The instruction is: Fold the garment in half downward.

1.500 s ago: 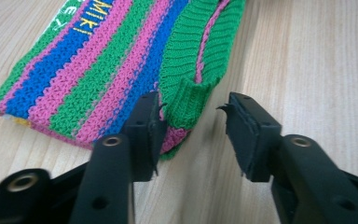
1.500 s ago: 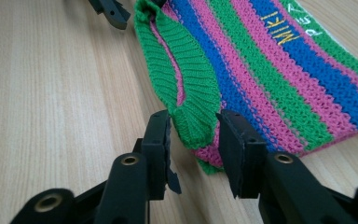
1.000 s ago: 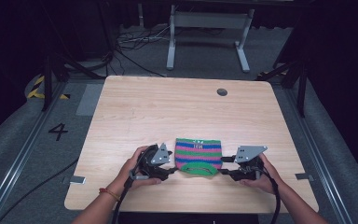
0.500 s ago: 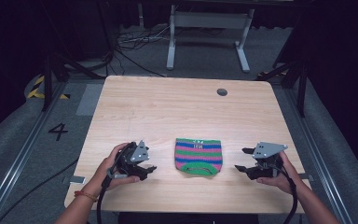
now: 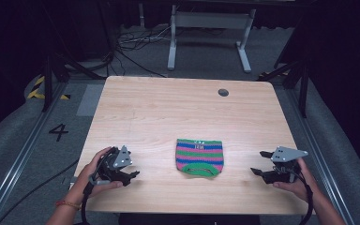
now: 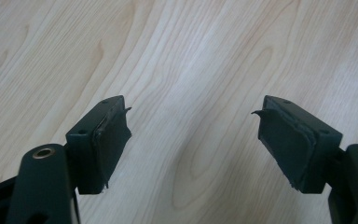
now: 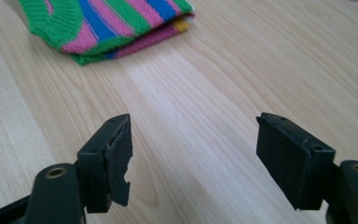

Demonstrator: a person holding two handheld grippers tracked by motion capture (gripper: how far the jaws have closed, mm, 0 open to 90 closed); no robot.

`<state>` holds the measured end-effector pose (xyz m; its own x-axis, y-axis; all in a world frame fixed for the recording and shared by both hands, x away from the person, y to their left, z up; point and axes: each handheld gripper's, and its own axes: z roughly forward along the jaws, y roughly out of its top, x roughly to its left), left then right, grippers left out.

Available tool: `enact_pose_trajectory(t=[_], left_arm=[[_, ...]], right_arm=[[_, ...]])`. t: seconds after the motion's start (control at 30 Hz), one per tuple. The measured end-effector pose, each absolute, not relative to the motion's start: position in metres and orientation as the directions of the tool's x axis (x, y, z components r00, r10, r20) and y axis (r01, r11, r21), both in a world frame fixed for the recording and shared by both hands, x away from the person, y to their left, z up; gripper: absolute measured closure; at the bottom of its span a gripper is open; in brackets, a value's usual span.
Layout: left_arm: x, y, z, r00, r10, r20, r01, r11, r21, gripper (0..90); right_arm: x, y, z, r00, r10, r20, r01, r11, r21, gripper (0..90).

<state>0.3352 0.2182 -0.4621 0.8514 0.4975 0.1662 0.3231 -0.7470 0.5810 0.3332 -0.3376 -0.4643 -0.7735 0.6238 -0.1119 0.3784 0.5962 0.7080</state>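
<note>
Lying flat near the counter's [image 5: 168,112] near edge, the striped knitted piece [image 5: 199,157] has its green cuff toward the person and stripes running crosswise. Left of it rests the left claw [image 5: 132,176], jaws spread wide and empty; right of it the right claw [image 5: 258,163], likewise spread. Bare wood separates each from it.

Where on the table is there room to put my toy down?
The far half of the table is bare, from the stripy knitted piece back to the small round hole. The near edge is crowded: both grippers flank the knit.
</note>
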Motion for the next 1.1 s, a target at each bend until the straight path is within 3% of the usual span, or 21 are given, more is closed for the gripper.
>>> enact_pose_trajectory(t=[0.4, 0.8, 1.1], left_arm=[[0.329, 0.266, -0.483, 0.816, 0.576, 0.056, 0.426, -0.663, 0.616, 22.7], [0.312, 0.295, -0.500, 0.747, 0.662, -0.054, 0.515, -0.525, 0.678, 18.4], [0.306, 0.292, -0.500, 0.704, 0.710, -0.030, 0.539, -0.506, 0.673, 15.8]], right_arm=[[0.318, -0.381, -0.490, -0.737, 0.674, -0.050, 0.440, 0.534, 0.722, 25.2], [0.303, -0.415, -0.505, -0.628, 0.777, 0.037, 0.542, 0.403, 0.737, 21.6], [0.303, -0.414, -0.506, -0.613, 0.790, 0.027, 0.562, 0.412, 0.717, 13.7]])
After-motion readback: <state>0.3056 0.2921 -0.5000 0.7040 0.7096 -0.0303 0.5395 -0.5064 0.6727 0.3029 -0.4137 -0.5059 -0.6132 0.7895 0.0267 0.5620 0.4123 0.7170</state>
